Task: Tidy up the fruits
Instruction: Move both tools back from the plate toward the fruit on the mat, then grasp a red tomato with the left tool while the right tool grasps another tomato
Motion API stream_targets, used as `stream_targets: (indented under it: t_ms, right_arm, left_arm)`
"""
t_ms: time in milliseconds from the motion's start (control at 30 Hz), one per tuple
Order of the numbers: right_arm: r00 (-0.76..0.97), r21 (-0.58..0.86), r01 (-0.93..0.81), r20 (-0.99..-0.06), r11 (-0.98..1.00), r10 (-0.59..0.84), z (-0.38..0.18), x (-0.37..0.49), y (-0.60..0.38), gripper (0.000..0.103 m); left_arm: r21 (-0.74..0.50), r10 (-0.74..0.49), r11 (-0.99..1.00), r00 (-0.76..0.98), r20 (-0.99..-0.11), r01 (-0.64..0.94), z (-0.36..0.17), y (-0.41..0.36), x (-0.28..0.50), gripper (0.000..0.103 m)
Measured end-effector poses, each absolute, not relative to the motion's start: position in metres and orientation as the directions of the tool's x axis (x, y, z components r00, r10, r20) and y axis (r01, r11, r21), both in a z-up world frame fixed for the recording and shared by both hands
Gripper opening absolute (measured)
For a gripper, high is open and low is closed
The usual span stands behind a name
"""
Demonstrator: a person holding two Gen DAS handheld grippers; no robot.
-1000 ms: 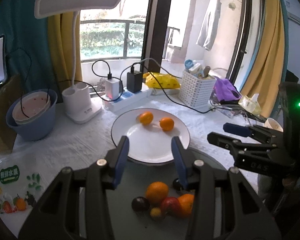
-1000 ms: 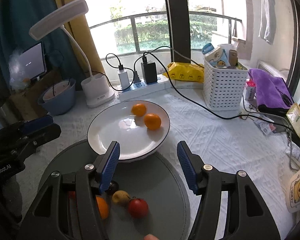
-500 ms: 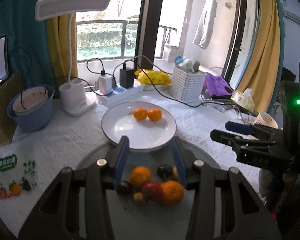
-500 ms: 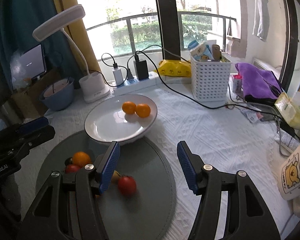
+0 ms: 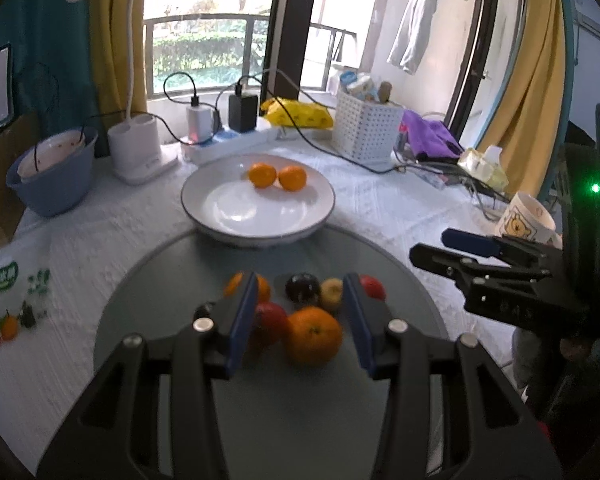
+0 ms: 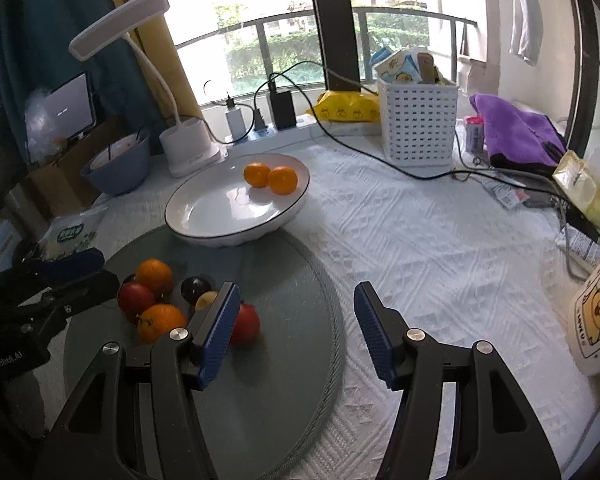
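"GenRobot.AI" on the left gripper (image 6: 40,280) body.

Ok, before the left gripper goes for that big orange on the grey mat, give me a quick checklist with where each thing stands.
1. Left gripper open: ok, jaws apart, nothing held.
2. Big orange between the fingers' line: ok, roughly centred.
3. Neighbours clear: not ok, a red fruit sits tight against it.
4. White plate has room: ok, only two small oranges at its far side.
5. Right gripper out of the way: ok, open over the grey mat.
6. Contact with the orange: cannot tell.
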State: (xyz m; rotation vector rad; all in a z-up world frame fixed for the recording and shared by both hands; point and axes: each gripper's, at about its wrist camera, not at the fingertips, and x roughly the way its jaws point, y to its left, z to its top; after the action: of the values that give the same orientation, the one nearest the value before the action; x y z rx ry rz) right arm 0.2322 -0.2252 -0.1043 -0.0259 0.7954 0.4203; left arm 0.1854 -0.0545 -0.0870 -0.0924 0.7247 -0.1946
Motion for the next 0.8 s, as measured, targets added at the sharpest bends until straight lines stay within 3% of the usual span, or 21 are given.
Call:
stream_targets:
  t_ms: [500,800]
  right_arm:
    - [0.556,0.160,-0.457,-0.717,0.875,0.421,-0.124,0.223,-0.214,0.063]
    - [0.536,0.171,-0.465,-0.726,0.868,0.430,-0.130,0.227,-0.209,0.062]
  left_arm:
    - [-0.106,-0.108,0.993,0.723,-0.682,0.048,-0.109,-0.050,0.182,0.045]
    - [-0.109,-0.114,0.993,0.711,-0.694,0.052,-0.116,-0.045,0.193,0.045]
